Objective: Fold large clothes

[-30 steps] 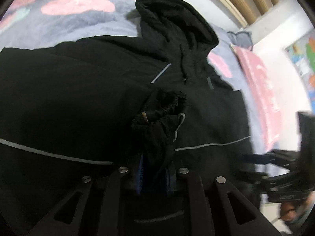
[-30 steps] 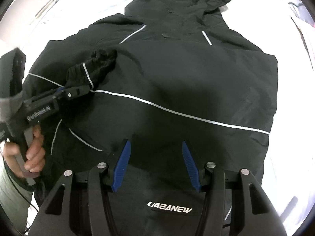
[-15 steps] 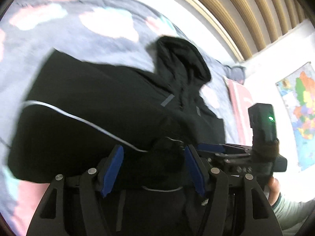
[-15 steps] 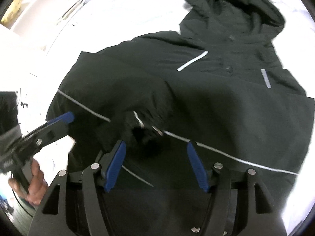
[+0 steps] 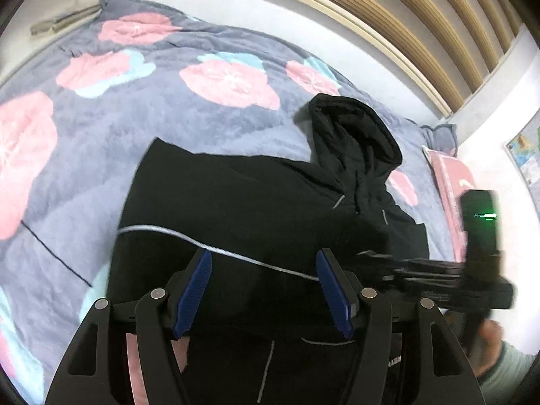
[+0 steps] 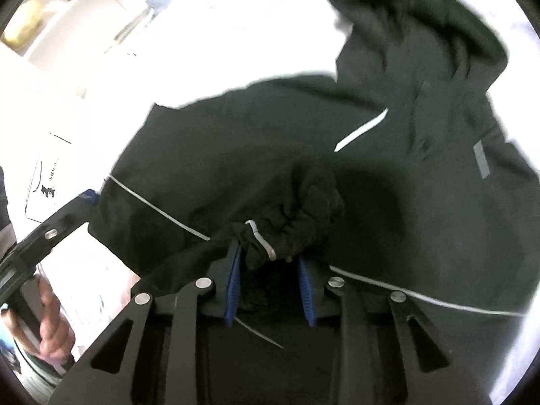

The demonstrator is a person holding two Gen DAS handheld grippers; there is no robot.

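On the bed's grey fleece blanket with pink flowers [image 5: 141, 108] lies a black hooded jacket [image 5: 256, 202], hood pointing away. The right gripper [image 6: 270, 263], its jaws just closing, pinches the black elastic sleeve cuff [image 6: 303, 222] over the chest; the left gripper [image 5: 263, 290] hangs beside, jaws apart and empty.

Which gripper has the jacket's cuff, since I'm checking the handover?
The right gripper: its blue pads pinch the cuff, while the left gripper stands open, empty.

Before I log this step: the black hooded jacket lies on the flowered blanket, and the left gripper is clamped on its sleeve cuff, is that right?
Not quite: the right gripper is clamped on the sleeve cuff, as the right wrist view shows. The left gripper stands open above the black hooded jacket on the flowered blanket.
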